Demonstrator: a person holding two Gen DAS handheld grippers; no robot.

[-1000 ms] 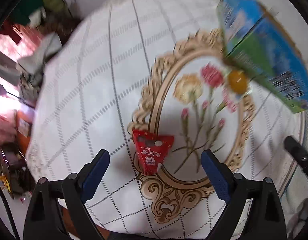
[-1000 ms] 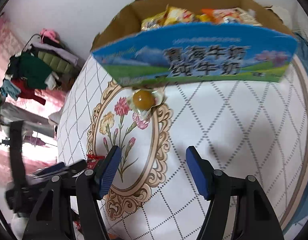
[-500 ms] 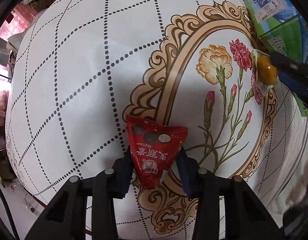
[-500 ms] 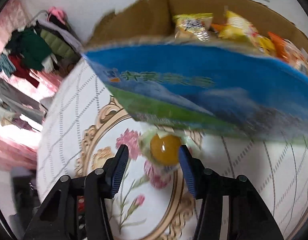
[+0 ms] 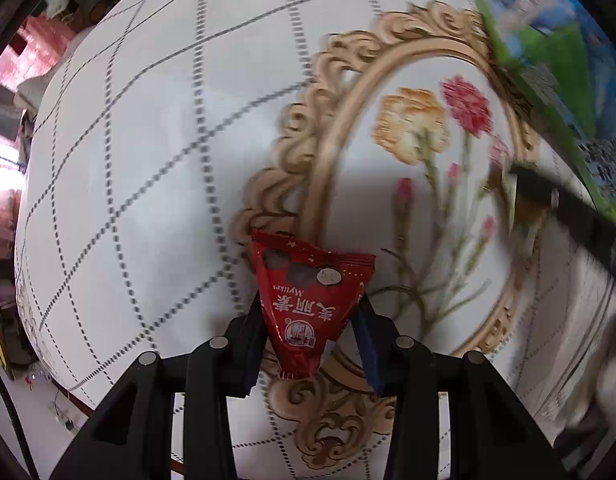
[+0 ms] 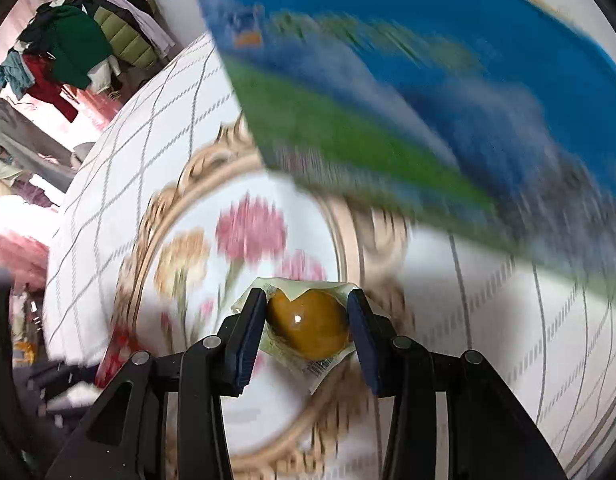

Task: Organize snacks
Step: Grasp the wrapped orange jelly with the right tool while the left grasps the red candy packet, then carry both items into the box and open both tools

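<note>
My left gripper [image 5: 309, 320] is shut on a red triangular snack packet [image 5: 308, 296] with white lettering, held just above the tablecloth. My right gripper [image 6: 306, 316] is shut on a clear-wrapped amber jelly snack [image 6: 308, 326], lifted off the table. The blue and green cardboard box [image 6: 447, 92] stands close behind it; it also shows at the top right of the left wrist view [image 5: 555, 60]. The box's inside is hidden now. The red packet shows blurred at the lower left of the right wrist view [image 6: 116, 356].
The round table has a white checked cloth [image 5: 148, 160] with a gold oval frame and flower print [image 5: 427, 128]. The right gripper's black arm [image 5: 567, 216] crosses the right side of the left wrist view. Piled clothes [image 6: 80, 44] lie beyond the table's far left edge.
Both grippers closed on their snacks: the left on the red packet, the right on the jelly. Both snacks have lifted, and the right gripper is moving fast near the box.
</note>
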